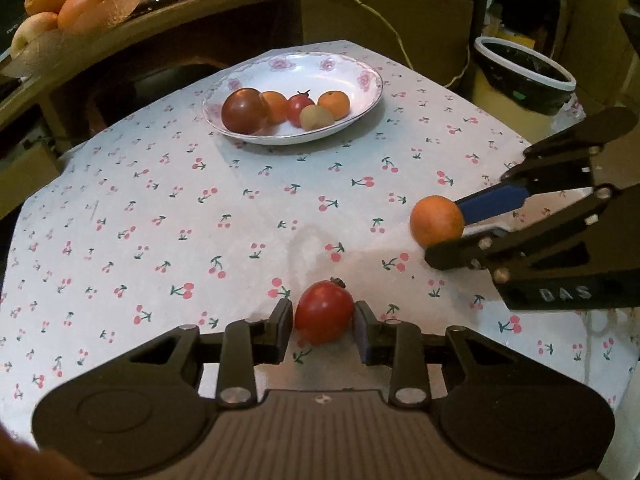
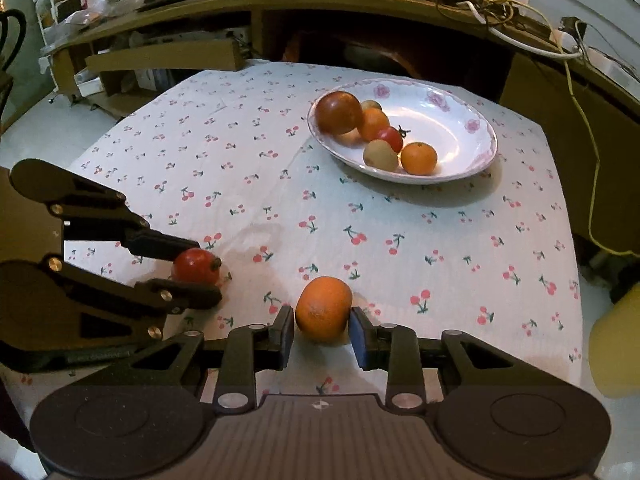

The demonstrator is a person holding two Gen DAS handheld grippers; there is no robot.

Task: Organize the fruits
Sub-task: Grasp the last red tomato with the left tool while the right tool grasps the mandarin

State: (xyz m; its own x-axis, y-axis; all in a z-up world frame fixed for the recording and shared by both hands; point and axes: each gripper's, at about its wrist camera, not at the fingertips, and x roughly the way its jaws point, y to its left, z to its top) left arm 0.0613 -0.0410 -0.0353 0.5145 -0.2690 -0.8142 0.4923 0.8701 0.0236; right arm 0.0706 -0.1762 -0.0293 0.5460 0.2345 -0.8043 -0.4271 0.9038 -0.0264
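Note:
My left gripper [image 1: 323, 322] has its jaws around a red tomato [image 1: 324, 312] on the cherry-print cloth; small gaps show at both pads, so it is open. My right gripper [image 2: 322, 326] straddles an orange [image 2: 324, 308], also with slight gaps, open. Each gripper shows in the other view: the right gripper [image 1: 442, 226] with the orange [image 1: 437, 221], the left gripper [image 2: 200, 266] with the tomato [image 2: 197, 266]. A white flowered plate [image 1: 360, 68] at the far side holds several fruits; it also shows in the right wrist view [image 2: 460, 108].
A wooden shelf runs behind the table, with a bowl of oranges [image 1: 60, 4] and tangled cables [image 2: 500, 4]. A black bin with a white rim [image 1: 524, 76] stands off the table's right side. A yellow object [image 2: 616, 344] sits at the right edge.

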